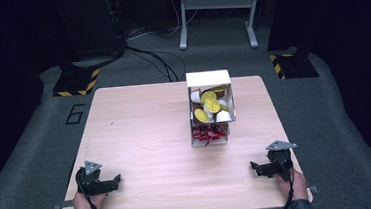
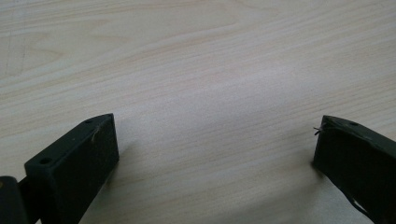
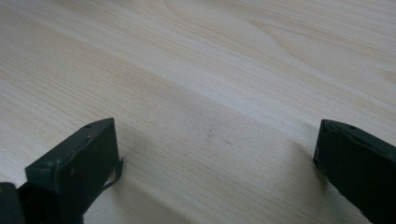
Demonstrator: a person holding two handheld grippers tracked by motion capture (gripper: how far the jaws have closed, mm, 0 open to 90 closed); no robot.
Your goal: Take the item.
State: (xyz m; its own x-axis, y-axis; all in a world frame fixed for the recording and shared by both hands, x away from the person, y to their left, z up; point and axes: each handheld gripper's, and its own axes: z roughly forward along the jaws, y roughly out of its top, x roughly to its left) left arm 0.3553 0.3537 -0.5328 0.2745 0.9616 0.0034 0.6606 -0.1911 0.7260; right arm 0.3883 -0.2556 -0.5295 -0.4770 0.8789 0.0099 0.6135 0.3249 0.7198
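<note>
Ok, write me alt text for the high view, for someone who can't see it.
A white box of yellow and white capsules, with red items in its near compartment, stands on a light wooden table. At the near edge a person's hands hold the left gripper and right gripper, both apart from the box.

A: State the left side.
B: The left hand [image 1: 83,205] grips the left gripper [image 1: 115,180] near the body, pointing inward to the person's right. Its jaws stand wide apart, nothing between them.

A: And the right side?
B: The right hand [image 1: 291,182] grips the right gripper [image 1: 253,167], pointing inward to the left. Jaws likewise wide apart, nothing between them.
</note>
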